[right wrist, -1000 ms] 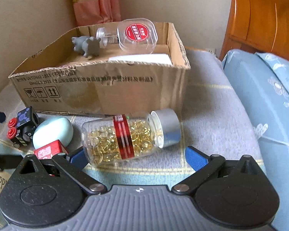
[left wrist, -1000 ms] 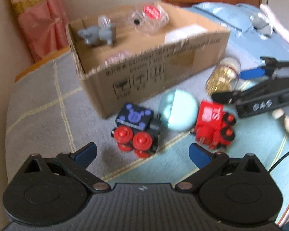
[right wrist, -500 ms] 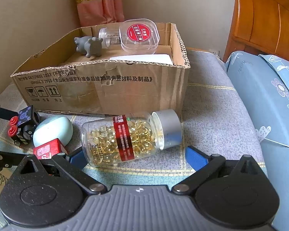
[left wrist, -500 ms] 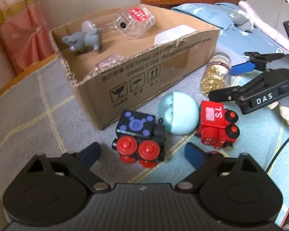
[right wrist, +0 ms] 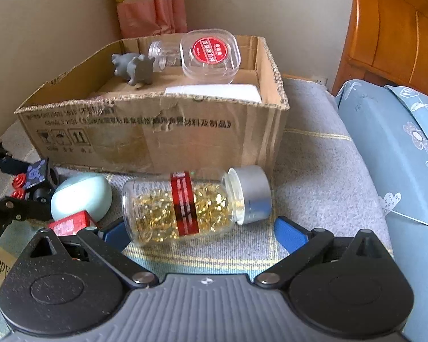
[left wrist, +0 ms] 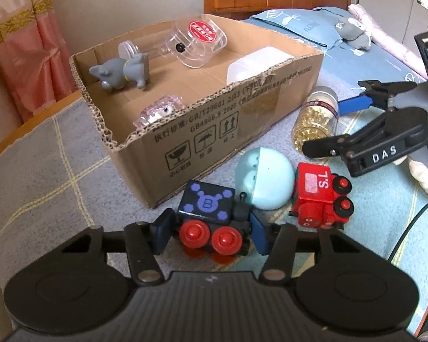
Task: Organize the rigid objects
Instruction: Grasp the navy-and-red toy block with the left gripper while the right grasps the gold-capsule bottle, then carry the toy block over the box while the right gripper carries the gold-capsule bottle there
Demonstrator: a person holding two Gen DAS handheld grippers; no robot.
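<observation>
My left gripper [left wrist: 211, 232] is shut on a black toy train [left wrist: 211, 216] with a blue top and red wheels, on the bed cover in front of the cardboard box [left wrist: 214, 119]. A pale blue dome [left wrist: 264, 181] and a red toy train [left wrist: 321, 196] lie just right of it. My right gripper [right wrist: 201, 232] is open around a clear bottle of golden capsules [right wrist: 191, 203] lying on its side, silver cap to the right. The bottle also shows in the left wrist view [left wrist: 316, 121]. The black train shows in the right wrist view [right wrist: 35, 178].
The box holds a grey elephant toy [left wrist: 119, 71], a clear container with a red label [left wrist: 198, 41], a white tub [left wrist: 256, 64] and a pink case [left wrist: 158, 111]. A blue pillow [right wrist: 396, 148] lies right. A wooden headboard [right wrist: 393, 25] stands behind.
My left gripper has moved forward and closed its fingers on the black toy train. The right gripper has stayed open around the bottle, edging slightly closer.
</observation>
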